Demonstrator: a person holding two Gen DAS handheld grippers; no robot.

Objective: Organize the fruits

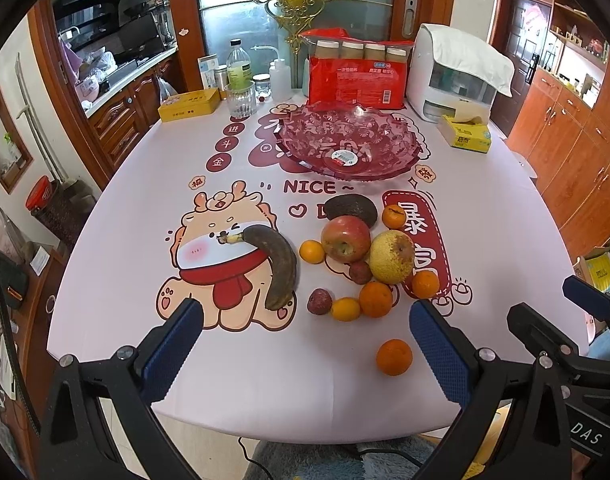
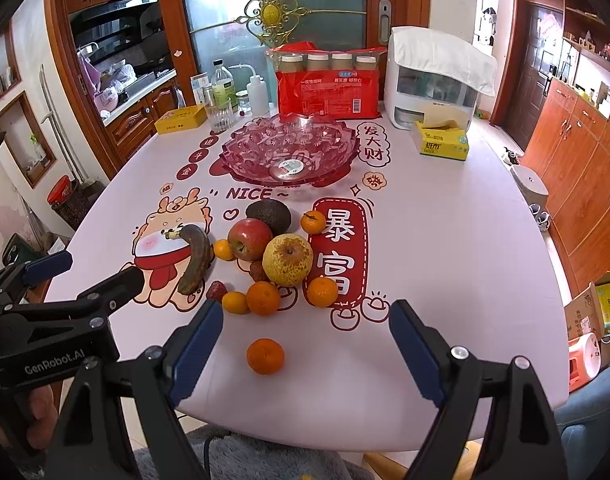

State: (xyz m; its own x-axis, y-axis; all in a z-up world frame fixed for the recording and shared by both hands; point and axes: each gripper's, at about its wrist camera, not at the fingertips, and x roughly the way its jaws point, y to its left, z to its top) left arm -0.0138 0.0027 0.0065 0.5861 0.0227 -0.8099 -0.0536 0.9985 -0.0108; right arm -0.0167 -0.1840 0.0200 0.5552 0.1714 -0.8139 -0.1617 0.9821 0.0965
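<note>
Left gripper [image 1: 305, 316] – jaws apart, empty | right gripper [image 2: 305, 320] – jaws apart, empty | fruit pile [image 1: 353, 248] on tablecloth [image 1: 125, 240], near empty glass bowl [image 1: 345, 144] | lone orange [image 1: 394, 357] nearest grippers

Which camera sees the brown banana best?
The left wrist view. There the banana lies large and whole, stem to tip, nothing covering it. The right wrist view shows it smaller, off to the left, with the left gripper reaching near its lower end.
</note>
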